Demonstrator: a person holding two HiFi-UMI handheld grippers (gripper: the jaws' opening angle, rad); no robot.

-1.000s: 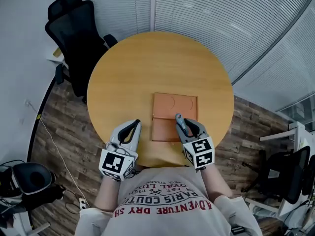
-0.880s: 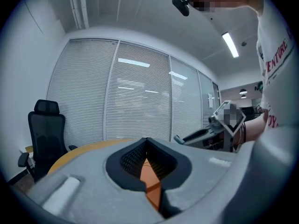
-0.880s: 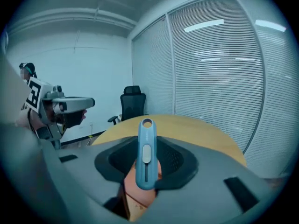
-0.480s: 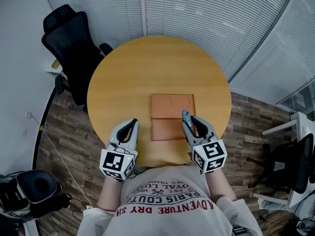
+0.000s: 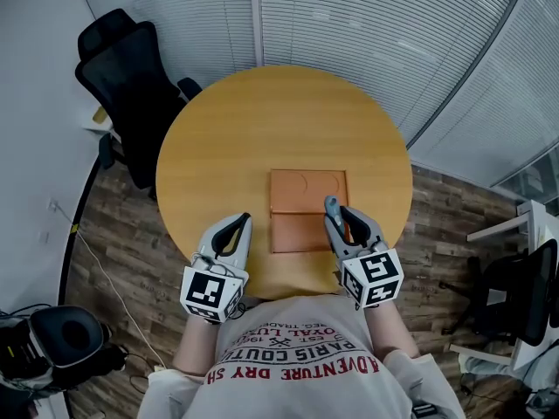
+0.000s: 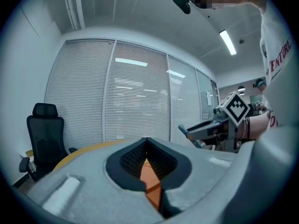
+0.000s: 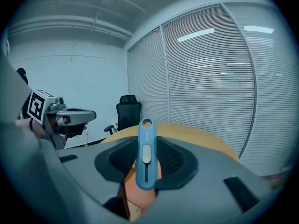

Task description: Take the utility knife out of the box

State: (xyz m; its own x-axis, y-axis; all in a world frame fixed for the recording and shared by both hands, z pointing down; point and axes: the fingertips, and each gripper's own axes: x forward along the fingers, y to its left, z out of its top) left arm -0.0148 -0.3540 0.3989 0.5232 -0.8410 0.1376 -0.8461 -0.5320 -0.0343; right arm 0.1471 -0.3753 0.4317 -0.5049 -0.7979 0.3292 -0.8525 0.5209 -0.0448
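— Judging by the head view, can the knife be said to be out of the box?

— It can. The knife (image 7: 145,154) is pinched in the right claw (image 5: 341,218), which is closed on the blue handle low down, the jaws being stopped part-way by the handle's thickness. It is held over the right edge of the box (image 5: 307,187) and appears lifted clear of it, at about 5 o'clock from the middle of the surface (image 5: 262,120).

— And the left claw?

— The left claw (image 5: 238,225) is closed tip to tip, with nothing gripped. Only a sliver of the orange box is seen through the gap behind the tips. It is held at about 8 o'clock of the box, apart from it. This is probably so that the right side is left unobstructed and the box could be steadied if needed.

— Why is the box laid as it is?

— It is spread open and flat, one half toward 12 o'clock and the other toward 6. In that position the contents can be reached from the person's side.

— Which way is the knife pointed?

— In the right gripper view the long axis is seen standing upright, across the line of the jaws. The end with the round hole is uppermost, and the slider is turned back toward that claw's camera. The lower end is hidden behind the claw, so the blade end cannot be told for certain. In the head view the knife is foreshortened, its top showing at 11 o'clock of the claw. The low grip is judged to leave most of the handle free for setting it down.
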